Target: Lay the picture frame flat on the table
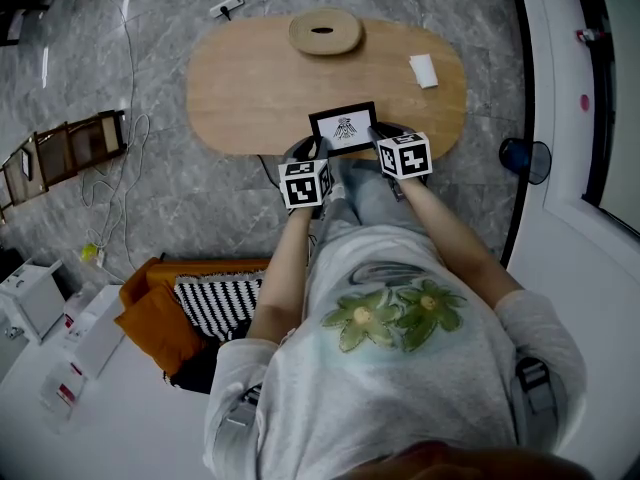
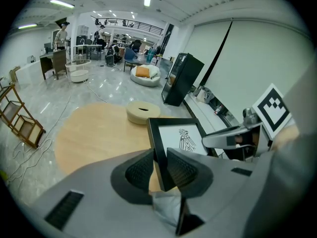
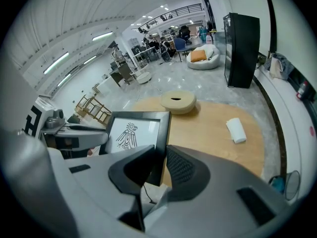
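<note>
The black picture frame [image 1: 344, 128] with a bird drawing is held over the near edge of the oval wooden table [image 1: 250, 88], tilted with its picture facing up. My left gripper [image 1: 320, 151] is shut on the frame's left edge; in the left gripper view its pads [image 2: 181, 168] pinch the black border of the frame [image 2: 178, 135]. On the frame's right edge my right gripper [image 1: 376, 135] is shut. The right gripper view shows that gripper [image 3: 158, 165] clamping the border of the frame [image 3: 133, 133]. Whether the frame's lower edge touches the table is hidden.
A round wooden disc with a slot [image 1: 325, 31] sits at the table's far edge, and a white roll [image 1: 423, 70] lies at the far right. On the floor are a power strip [image 1: 228, 6], a wooden rack [image 1: 60, 153] on the left, and an orange cushion [image 1: 155, 318].
</note>
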A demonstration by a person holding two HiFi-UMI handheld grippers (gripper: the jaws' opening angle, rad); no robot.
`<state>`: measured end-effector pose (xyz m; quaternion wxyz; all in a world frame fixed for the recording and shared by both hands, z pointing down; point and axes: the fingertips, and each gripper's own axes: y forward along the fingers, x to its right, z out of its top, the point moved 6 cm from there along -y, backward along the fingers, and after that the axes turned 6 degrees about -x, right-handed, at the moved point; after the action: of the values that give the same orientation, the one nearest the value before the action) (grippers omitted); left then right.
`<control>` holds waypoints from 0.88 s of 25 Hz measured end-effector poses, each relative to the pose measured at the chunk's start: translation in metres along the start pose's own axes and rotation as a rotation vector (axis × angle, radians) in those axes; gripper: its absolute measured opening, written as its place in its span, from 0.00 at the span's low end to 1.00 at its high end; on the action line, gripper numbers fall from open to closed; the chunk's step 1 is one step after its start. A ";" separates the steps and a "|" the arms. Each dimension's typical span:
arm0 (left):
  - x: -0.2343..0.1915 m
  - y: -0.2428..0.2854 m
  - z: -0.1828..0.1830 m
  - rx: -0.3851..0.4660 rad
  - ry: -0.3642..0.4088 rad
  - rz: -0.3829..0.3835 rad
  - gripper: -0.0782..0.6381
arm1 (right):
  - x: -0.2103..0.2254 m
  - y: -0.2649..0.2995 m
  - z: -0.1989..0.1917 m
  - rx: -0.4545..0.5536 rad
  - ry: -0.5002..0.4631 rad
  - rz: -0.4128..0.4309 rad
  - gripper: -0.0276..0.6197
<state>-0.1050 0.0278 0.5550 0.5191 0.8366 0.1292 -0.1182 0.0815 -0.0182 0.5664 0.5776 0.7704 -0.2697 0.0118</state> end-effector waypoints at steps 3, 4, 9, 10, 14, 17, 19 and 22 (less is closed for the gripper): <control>-0.002 0.005 -0.001 -0.009 -0.004 0.000 0.24 | 0.002 0.005 -0.001 -0.009 -0.001 -0.002 0.17; -0.002 0.006 0.000 -0.011 -0.002 0.002 0.24 | 0.003 0.007 -0.001 -0.012 -0.001 -0.003 0.17; -0.006 0.013 -0.001 -0.018 -0.008 -0.002 0.24 | 0.005 0.013 -0.002 -0.021 0.006 -0.003 0.17; -0.007 0.015 -0.002 -0.021 -0.009 -0.001 0.24 | 0.005 0.015 -0.001 -0.022 0.005 -0.004 0.17; -0.011 0.022 -0.005 -0.038 -0.018 -0.002 0.24 | 0.007 0.022 -0.003 -0.030 0.003 -0.008 0.17; -0.013 0.027 -0.006 -0.047 -0.014 -0.009 0.24 | 0.009 0.026 -0.003 -0.036 0.006 -0.008 0.17; -0.014 0.032 -0.006 -0.055 -0.008 -0.016 0.24 | 0.012 0.029 -0.003 -0.041 0.008 -0.010 0.17; -0.015 0.039 -0.006 -0.061 0.000 -0.019 0.24 | 0.015 0.035 -0.005 -0.045 0.015 -0.010 0.17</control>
<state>-0.1060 0.0157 0.5953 0.5433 0.8190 0.1408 -0.1189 0.0810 -0.0265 0.6037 0.5968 0.7585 -0.2614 0.0086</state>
